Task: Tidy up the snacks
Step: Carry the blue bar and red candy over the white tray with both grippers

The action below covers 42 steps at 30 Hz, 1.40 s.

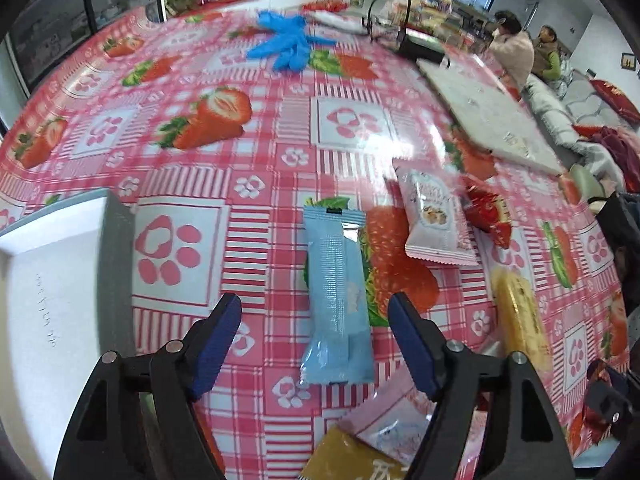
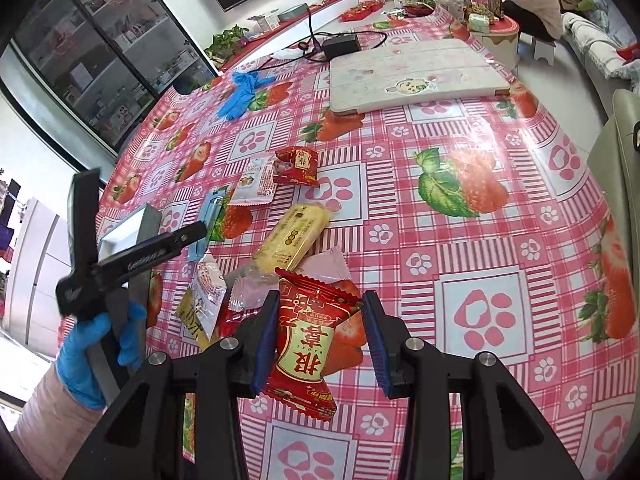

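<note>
In the left wrist view, a light blue snack packet (image 1: pixel 338 300) lies lengthwise on the strawberry tablecloth (image 1: pixel 248 168). My left gripper (image 1: pixel 316 340) is open and straddles the packet's near half, both blue pads clear of it. In the right wrist view, my right gripper (image 2: pixel 320 340) is shut on a red snack packet (image 2: pixel 308 340) with gold print, which hangs tilted between the pads just above the cloth. A white open box (image 1: pixel 48 280) with grey walls sits at the left edge, also visible as the box (image 2: pixel 120 236).
Loose snacks surround the grippers: a white-pink packet (image 1: pixel 436 220), a small red packet (image 1: pixel 486 212), a yellow bar (image 2: pixel 292 240) and a mustard packet (image 1: pixel 352 460). Blue gloves (image 1: pixel 286 44), a white board (image 2: pixel 412 76) and a black device (image 2: pixel 340 46) lie farther back. Two people sit at the far right.
</note>
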Each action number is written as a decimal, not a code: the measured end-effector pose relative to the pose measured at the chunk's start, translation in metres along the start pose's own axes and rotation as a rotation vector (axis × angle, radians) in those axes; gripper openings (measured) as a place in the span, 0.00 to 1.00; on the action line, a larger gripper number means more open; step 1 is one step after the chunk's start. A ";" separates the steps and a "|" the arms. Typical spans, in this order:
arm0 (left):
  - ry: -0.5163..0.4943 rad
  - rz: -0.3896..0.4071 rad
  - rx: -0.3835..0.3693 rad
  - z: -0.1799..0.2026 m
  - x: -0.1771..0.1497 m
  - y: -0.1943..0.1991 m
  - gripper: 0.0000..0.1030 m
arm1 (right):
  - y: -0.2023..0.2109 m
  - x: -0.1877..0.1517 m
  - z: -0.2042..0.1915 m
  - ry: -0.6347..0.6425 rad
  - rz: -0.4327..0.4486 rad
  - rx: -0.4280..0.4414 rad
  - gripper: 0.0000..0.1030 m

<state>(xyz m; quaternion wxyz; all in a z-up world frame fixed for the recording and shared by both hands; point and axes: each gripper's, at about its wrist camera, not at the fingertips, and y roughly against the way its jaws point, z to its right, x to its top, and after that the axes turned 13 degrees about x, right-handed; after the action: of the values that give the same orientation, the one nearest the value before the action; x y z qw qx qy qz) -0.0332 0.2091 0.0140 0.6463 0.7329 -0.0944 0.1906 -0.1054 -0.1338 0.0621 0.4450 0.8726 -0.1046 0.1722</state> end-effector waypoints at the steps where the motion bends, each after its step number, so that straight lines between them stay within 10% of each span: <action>1: -0.022 0.022 0.033 0.006 0.002 0.000 0.63 | -0.003 0.000 0.000 -0.001 -0.005 0.005 0.41; 4: -0.098 0.054 0.064 0.019 0.000 0.004 0.24 | -0.007 -0.001 0.000 0.002 -0.015 0.007 0.41; 15: -0.102 0.141 -0.139 -0.022 -0.023 0.092 0.24 | -0.007 0.012 -0.050 0.091 -0.020 0.027 0.41; 25: -0.038 0.256 -0.126 -0.129 -0.025 0.179 0.24 | -0.025 0.032 -0.166 0.295 -0.029 0.108 0.40; 42: 0.076 0.143 -0.017 -0.225 -0.089 0.135 0.24 | -0.118 0.007 -0.288 0.425 -0.208 0.215 0.40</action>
<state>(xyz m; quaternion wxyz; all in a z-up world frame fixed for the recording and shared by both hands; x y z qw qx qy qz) -0.2015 0.4008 0.1216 0.6404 0.7110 -0.1234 0.2629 -0.1193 0.1684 0.1343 0.3770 0.8651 0.1005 0.3152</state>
